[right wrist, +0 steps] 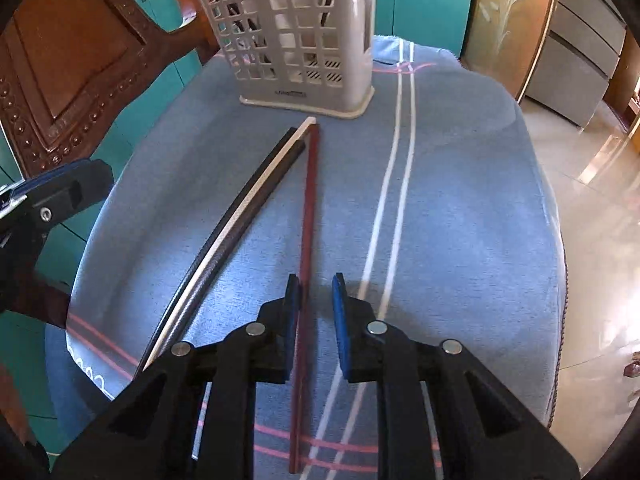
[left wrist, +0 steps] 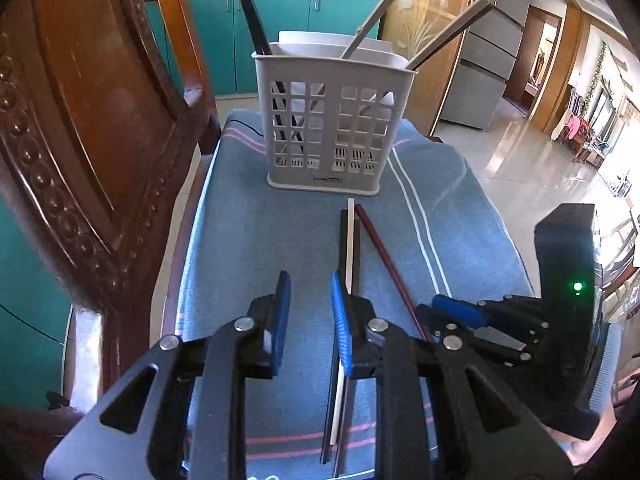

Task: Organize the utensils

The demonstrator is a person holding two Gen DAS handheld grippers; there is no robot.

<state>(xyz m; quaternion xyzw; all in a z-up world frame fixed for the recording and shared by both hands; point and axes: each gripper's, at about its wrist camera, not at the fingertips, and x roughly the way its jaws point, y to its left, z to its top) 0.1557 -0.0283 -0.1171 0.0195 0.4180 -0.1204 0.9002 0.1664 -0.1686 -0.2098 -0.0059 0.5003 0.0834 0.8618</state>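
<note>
**Inspector:** Left wrist view first; the left gripper (left wrist: 310, 292) hangs low over the blue towel (left wrist: 248, 240) covering the table; its fingers (left wrist: 282, 300) stand narrowly apart with nothing between them. The white chopstick (left wrist: 351, 240) and the black chopstick (left wrist: 343, 248) beside it lie touching, just outside the right-hand finger; the red-brown chopstick (left wrist: 384, 256) angles away from them toward the right gripper (left wrist: 460, 312), seen side-on, so I cannot tell its gap from here.

**Assistant:** And the holder?

**Inspector:** The grey utensil basket (left wrist: 336, 120) stands upright at the far end of the towel, several sticks already leaning in it; a carved wooden chair (left wrist: 80, 120) crowds the left side.

**Assistant:** Right wrist view?

**Inspector:** The right gripper (right wrist: 316, 296) has narrow fingers (right wrist: 294, 296) straddling the red-brown chopstick (right wrist: 310, 200); the stick lies against the left pad, not visibly pinched. The black chopstick (right wrist: 256, 176) and white chopstick (right wrist: 276, 160) run alongside, tips meeting near the basket (right wrist: 296, 40).

**Assistant:** Handling?

**Inspector:** In my judgement, light, stiff, smooth sticks; likely to roll or pivot if pinched at an end, so grip near mid-length, squarely across. The towel edge drops off to the right; open room lies above and toward the basket mouth; the chair side is tight.
</note>
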